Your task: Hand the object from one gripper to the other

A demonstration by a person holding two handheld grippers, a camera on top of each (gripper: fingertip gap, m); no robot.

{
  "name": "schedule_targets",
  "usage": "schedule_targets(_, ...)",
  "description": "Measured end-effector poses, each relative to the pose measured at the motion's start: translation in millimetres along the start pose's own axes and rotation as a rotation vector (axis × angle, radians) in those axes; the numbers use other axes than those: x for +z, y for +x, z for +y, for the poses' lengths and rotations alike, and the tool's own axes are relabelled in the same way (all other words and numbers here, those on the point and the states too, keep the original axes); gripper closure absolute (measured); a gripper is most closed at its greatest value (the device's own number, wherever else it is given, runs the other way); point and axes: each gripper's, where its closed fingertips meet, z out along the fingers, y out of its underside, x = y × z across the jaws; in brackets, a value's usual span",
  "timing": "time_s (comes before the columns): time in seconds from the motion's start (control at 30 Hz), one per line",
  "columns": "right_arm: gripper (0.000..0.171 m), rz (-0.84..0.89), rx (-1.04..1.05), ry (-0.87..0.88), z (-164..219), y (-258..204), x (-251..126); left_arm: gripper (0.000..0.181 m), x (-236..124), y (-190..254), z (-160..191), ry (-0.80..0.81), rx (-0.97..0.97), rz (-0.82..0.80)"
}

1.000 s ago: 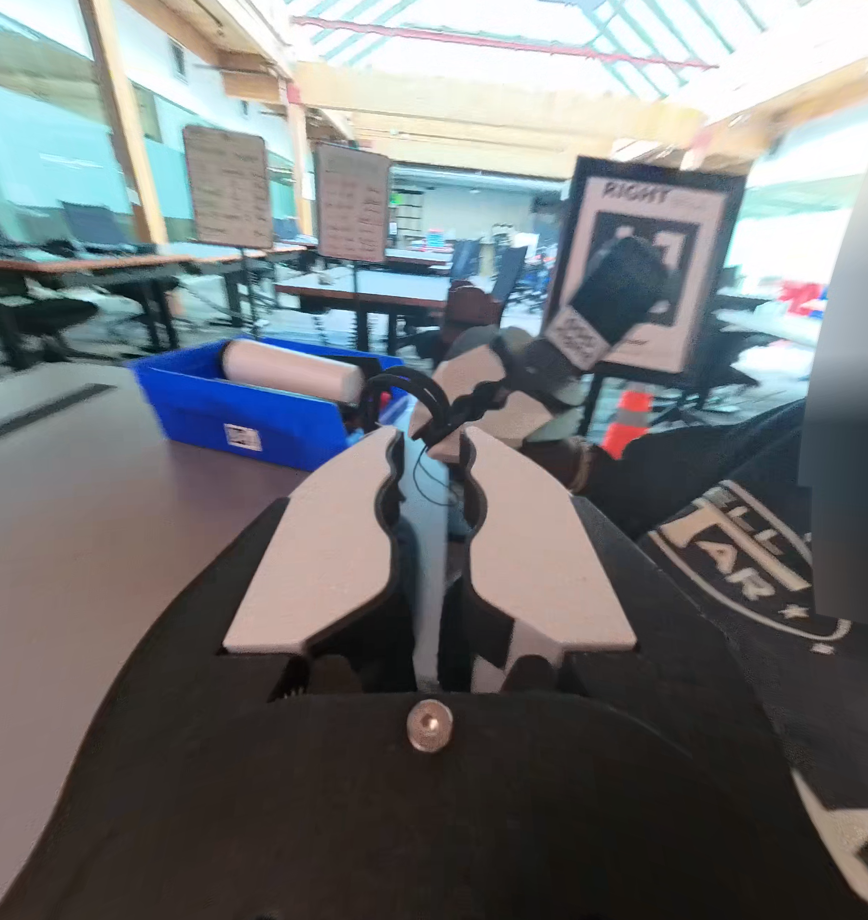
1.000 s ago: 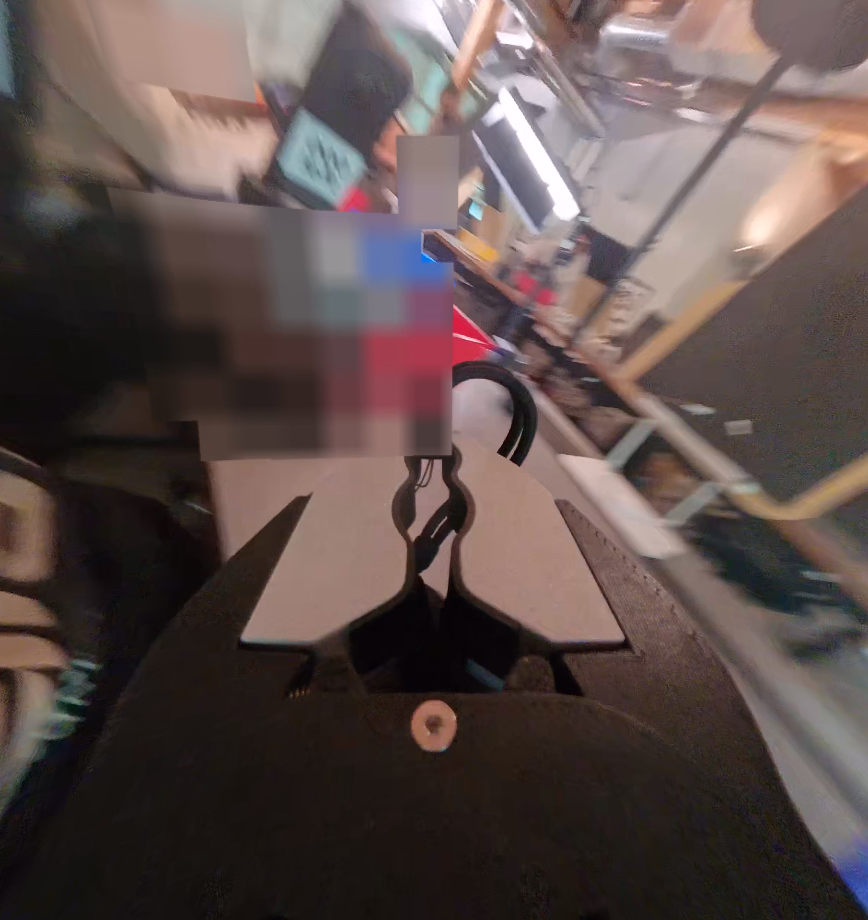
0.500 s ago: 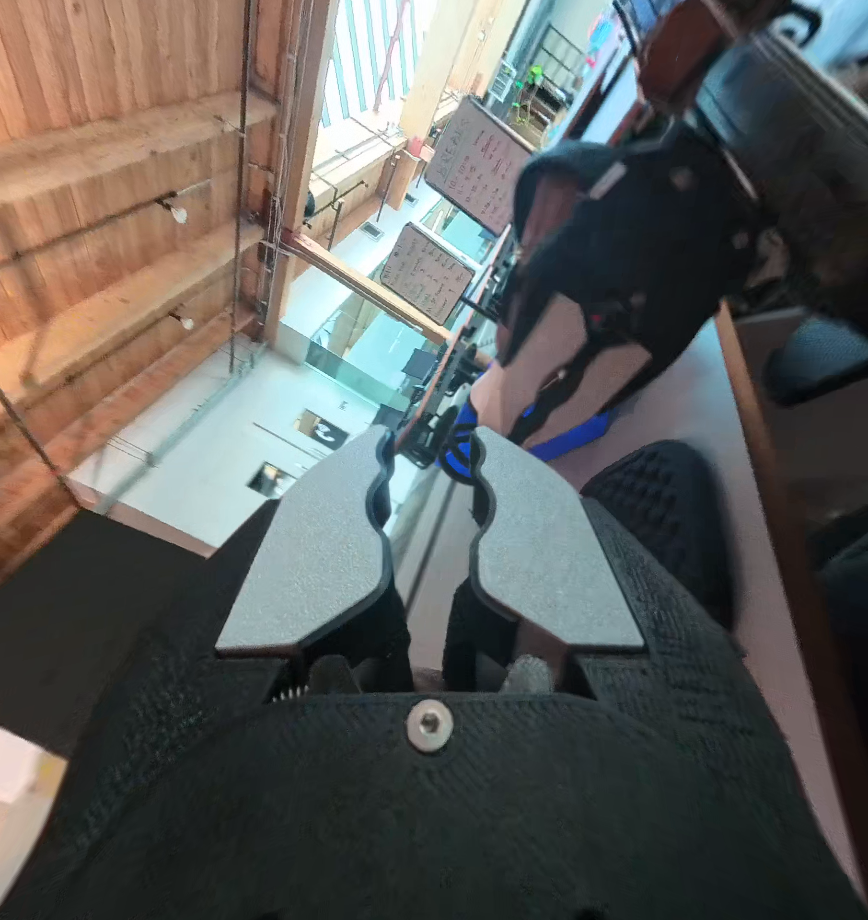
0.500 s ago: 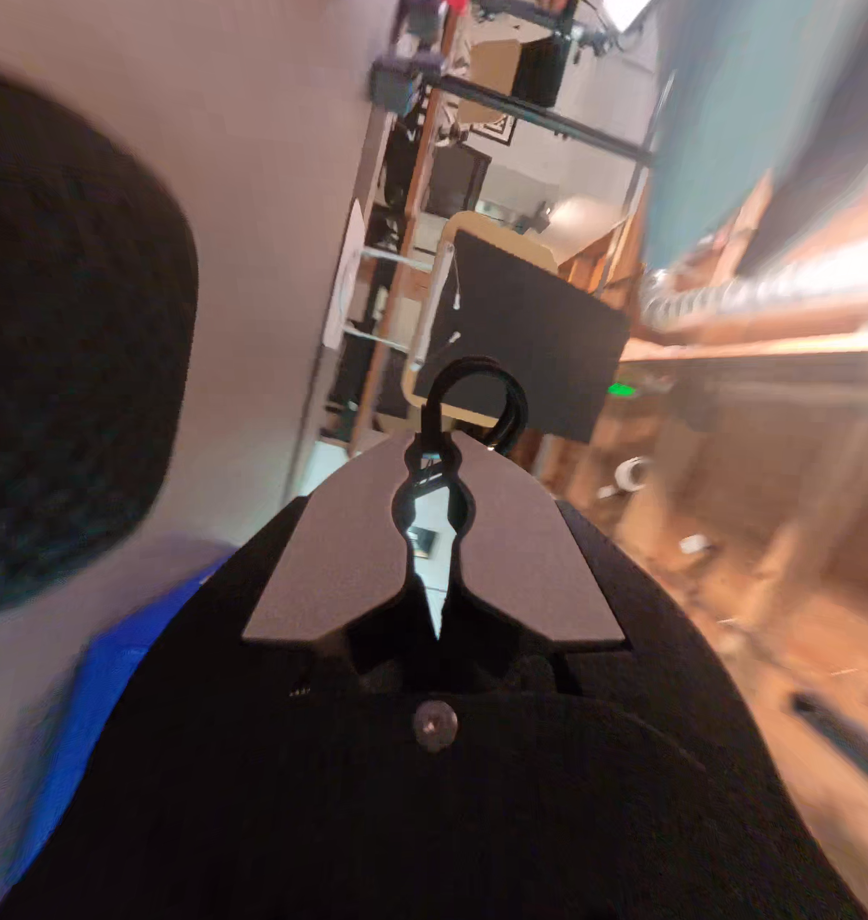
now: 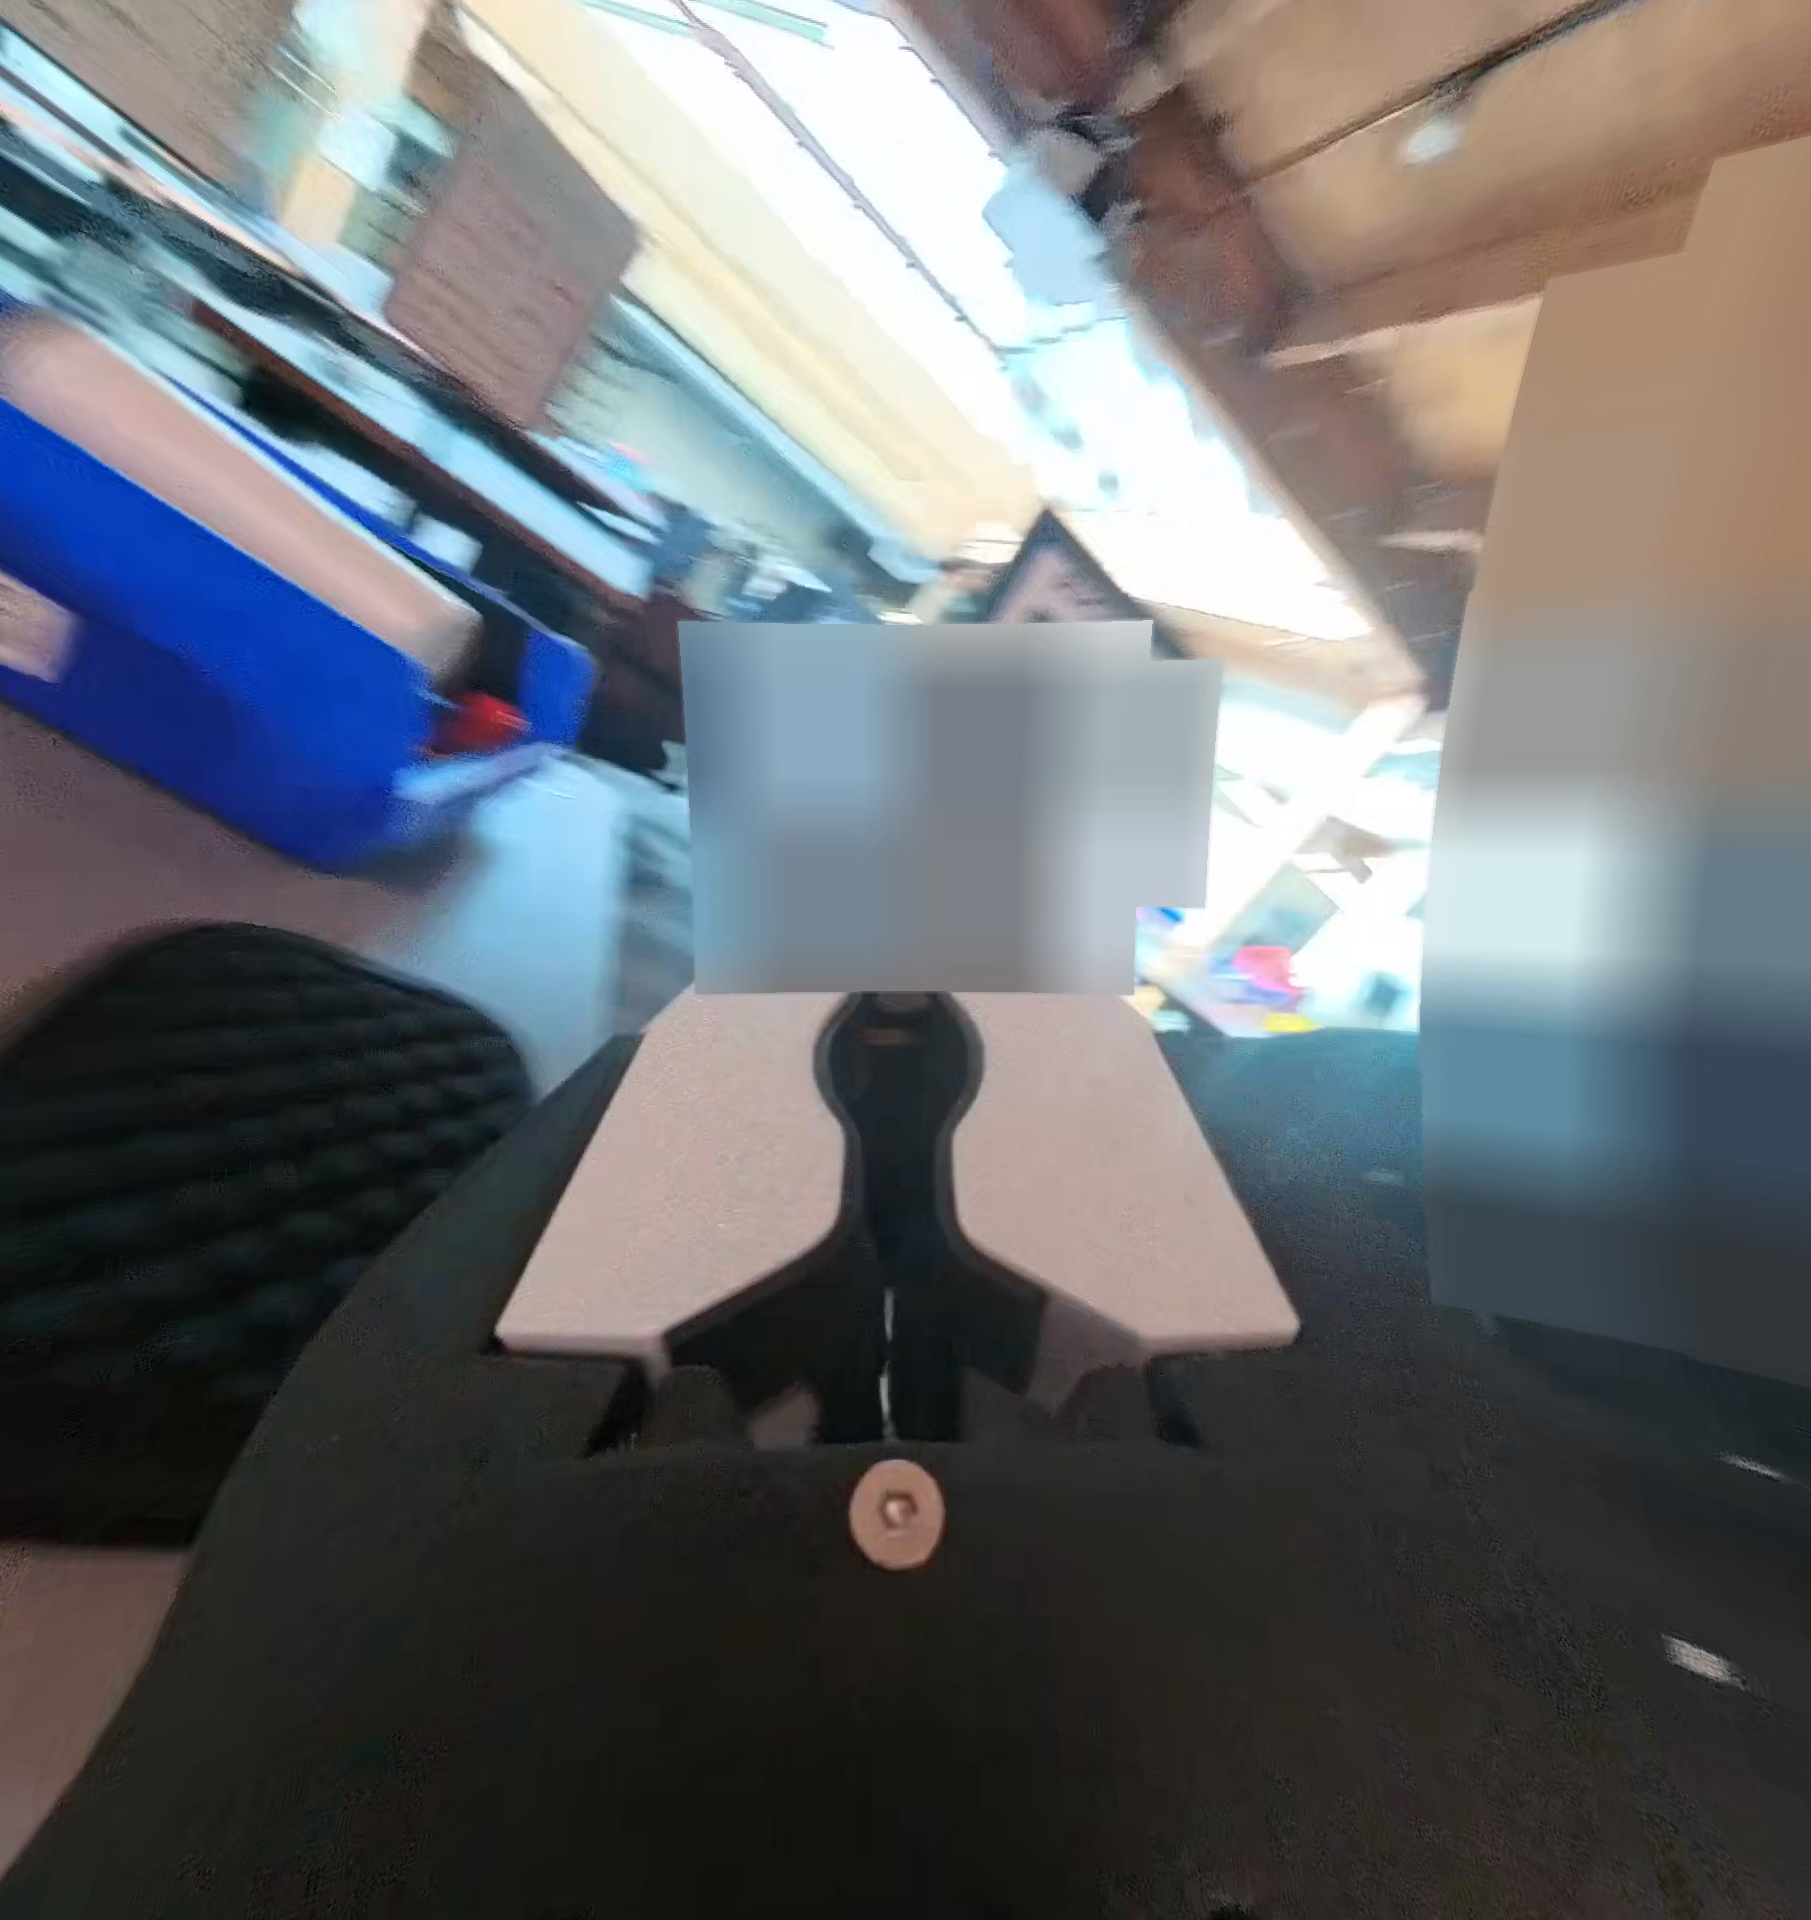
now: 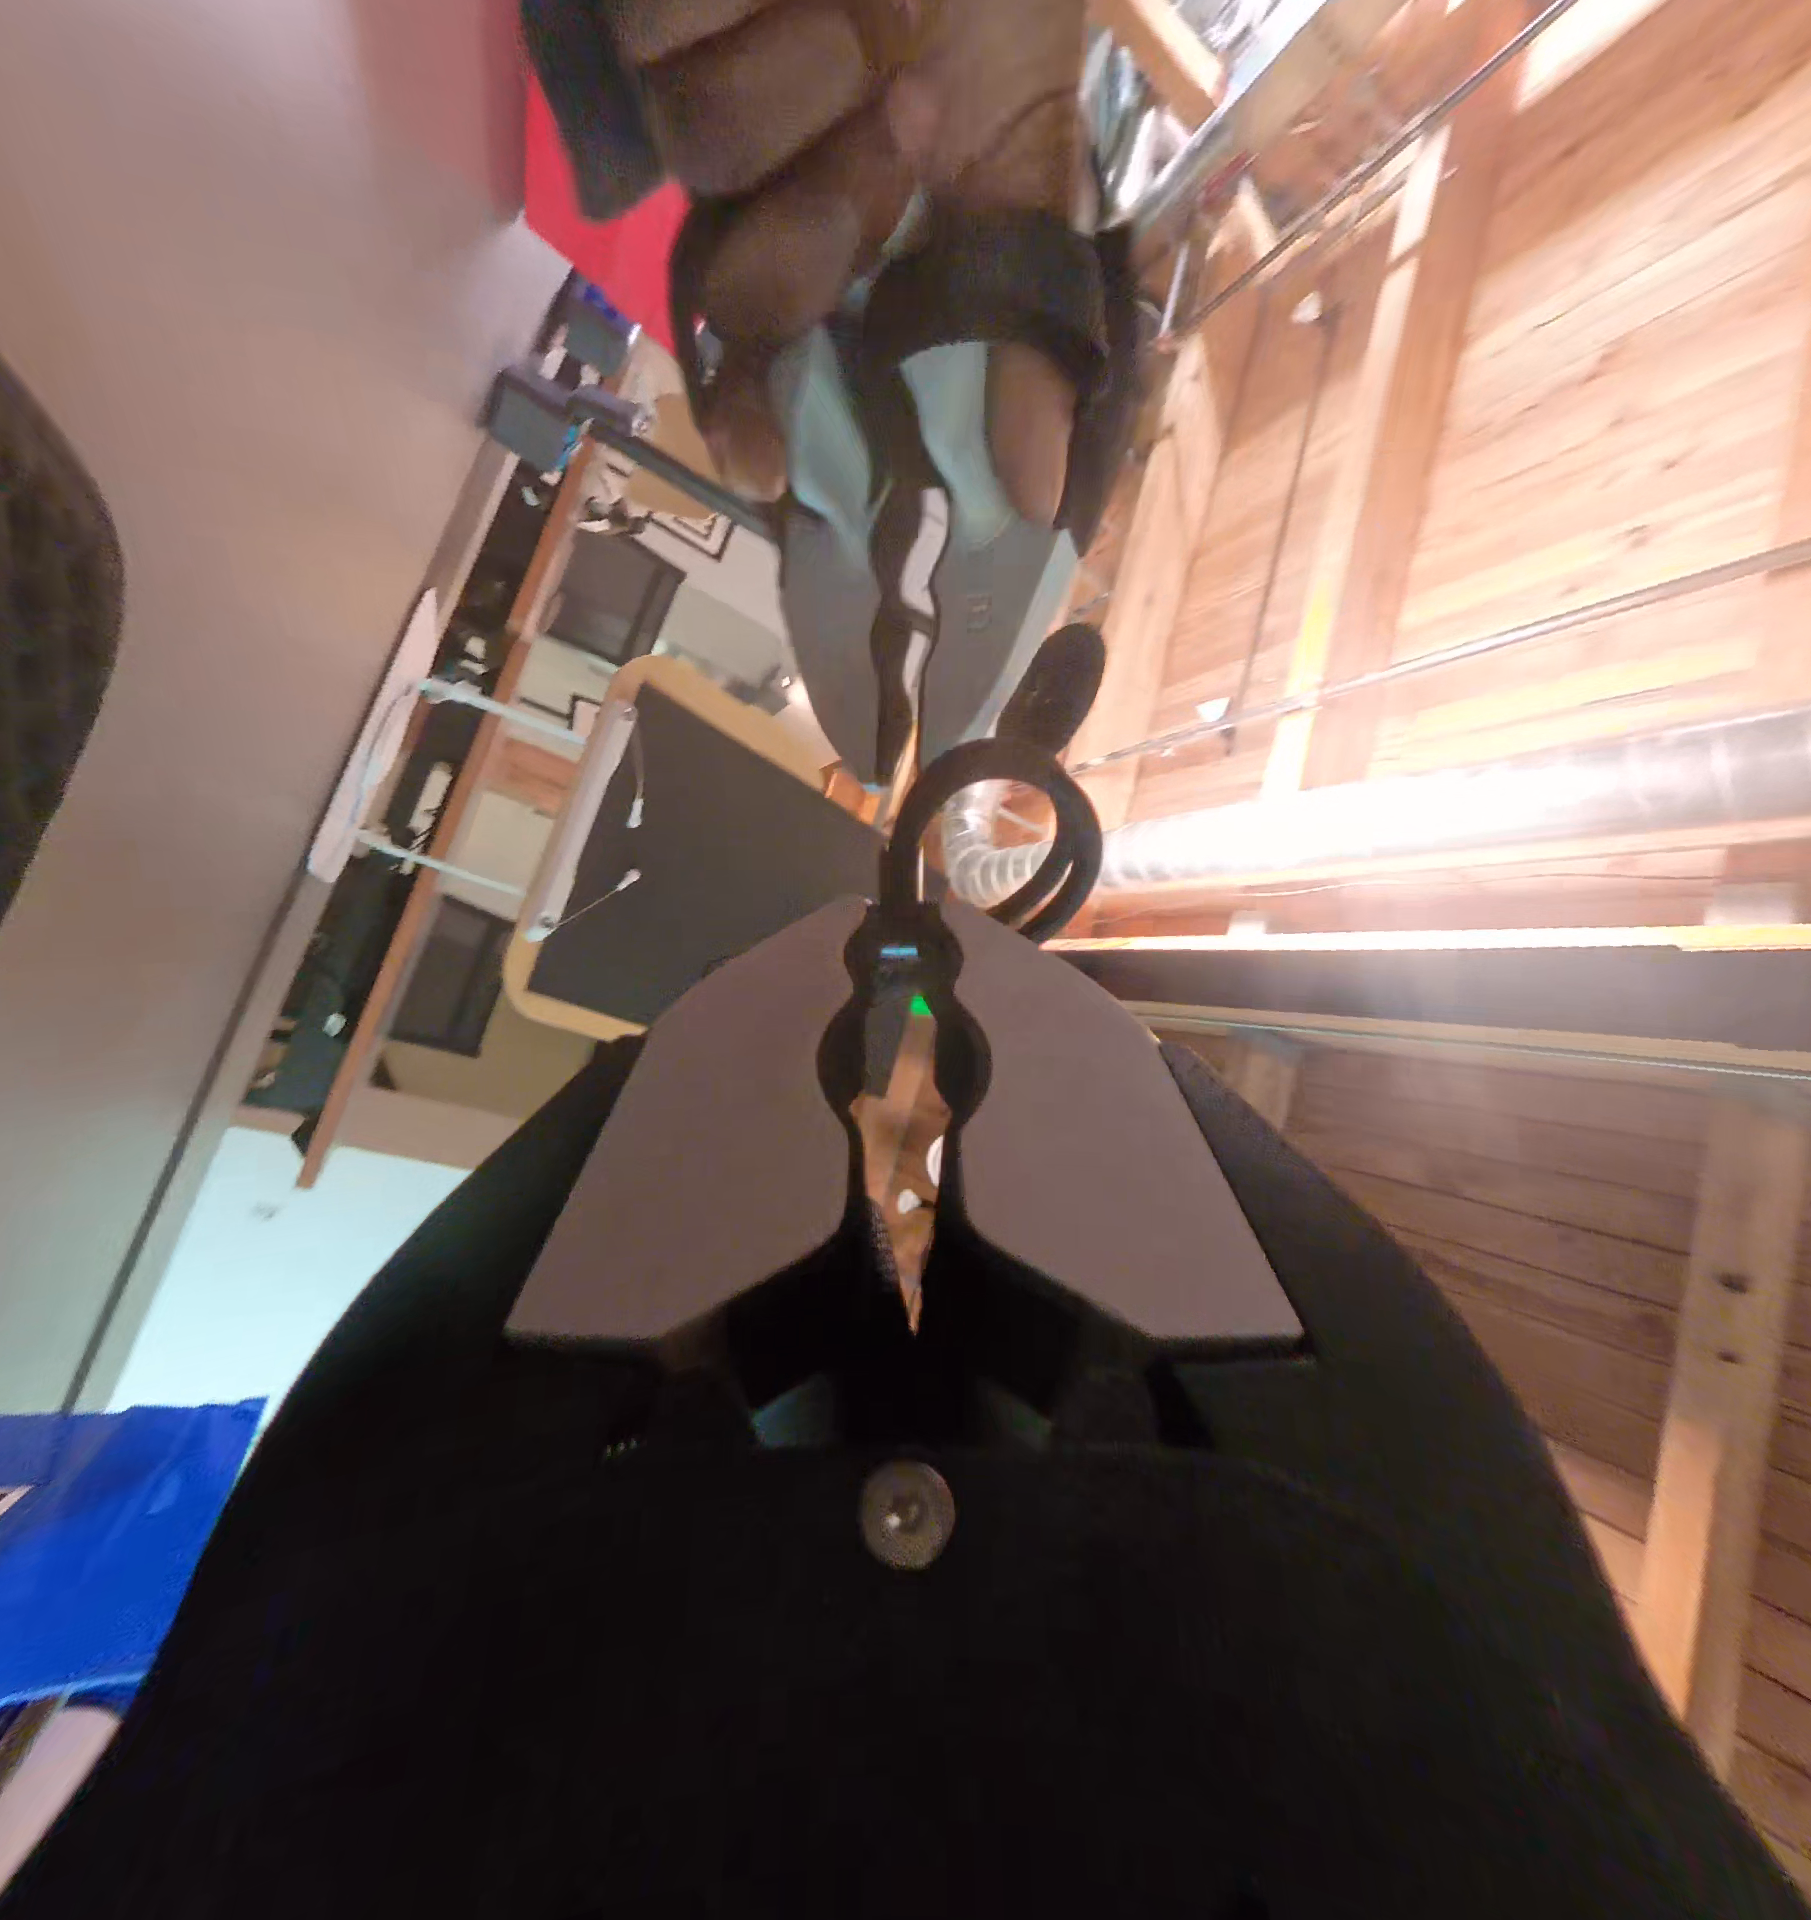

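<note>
The object is a black cable loop (image 6: pixel 1077 831). My right gripper (image 6: pixel 906 914) is shut on its bunched end, and the loop sticks out past the fingertips in the air. My left gripper (image 6: pixel 880 764) shows in the right wrist view just beyond the loop, held by a hand, tips pointing at the loop and close to it, with nothing between its fingers. In the left wrist view my left gripper (image 5: pixel 901 1003) has its fingers (image 5: pixel 735 1174) close together and holds nothing; a mosaic patch hides its tips. That view is blurred.
A blue bin (image 5: pixel 205 665) stands on the grey-brown table (image 5: pixel 70 831) to the left; it also shows in the right wrist view (image 6: pixel 70 1538). A black mesh chair back (image 5: pixel 205 1195) is near the left gripper. Wooden ceiling beams (image 6: pixel 1503 520) fill the right wrist view's right side.
One second ago both grippers were on the cable. My left gripper let go and drew back; the cable stays in my right gripper. Both views have swung round sharply.
</note>
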Motion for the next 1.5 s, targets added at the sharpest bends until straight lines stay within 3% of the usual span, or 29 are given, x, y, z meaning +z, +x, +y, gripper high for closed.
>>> schedule_targets(0.03, 0.164, 0.016, -0.011, 0.010, -2, 2, -1, 0.171, 3, 6, 4, -0.013, -0.076, 0.079)
schedule_targets(0.27, 0.163, 0.048, -0.045, 0.063, -13, 6, -3, 0.169, 21, 12, 35, -0.163, -0.093, 0.128)
schedule_targets(0.53, 0.163, 0.047, 0.003, 0.040, -9, 6, 0, 0.173, 21, 12, 29, -0.123, 0.010, 0.089)
schedule_targets(0.63, 0.161, 0.050, 0.332, 0.001, 6, 16, 4, 0.174, 18, 19, 10, 0.008, 0.121, 0.113)
schedule_targets(0.7, 0.162, 0.024, 0.661, 0.017, 16, 23, 6, 0.174, 11, 25, -7, 0.126, 0.300, 0.097)
schedule_targets(0.77, 0.161, -0.039, 1.075, 0.079, 22, 26, 9, 0.174, 3, 31, -17, 0.194, 0.642, -0.001)
schedule_targets(0.83, 0.160, -0.181, 1.502, 0.213, 15, 24, 11, 0.174, -2, 29, -16, 0.158, 1.054, -0.177)
schedule_targets(0.87, 0.160, -0.261, 1.679, 0.290, 10, 23, 12, 0.175, -3, 31, -15, 0.137, 1.120, -0.202)
schedule_targets(0.97, 0.162, -0.425, 2.052, 0.518, -2, 26, 9, 0.174, -5, 40, -17, 0.153, 1.057, -0.135)
schedule_targets(1.1, 0.162, -0.472, 2.298, 0.706, -10, 33, 11, 0.174, -6, 36, -21, 0.184, 0.988, -0.138)
schedule_targets(1.33, 0.145, -0.454, 2.336, 0.717, -25, 29, 20, 0.175, 2, 43, -20, 0.230, 0.796, -0.040)
schedule_targets(1.5, 0.145, -0.423, 2.265, 0.728, -28, 36, 17, 0.175, 6, 44, -17, 0.236, 0.700, 0.015)
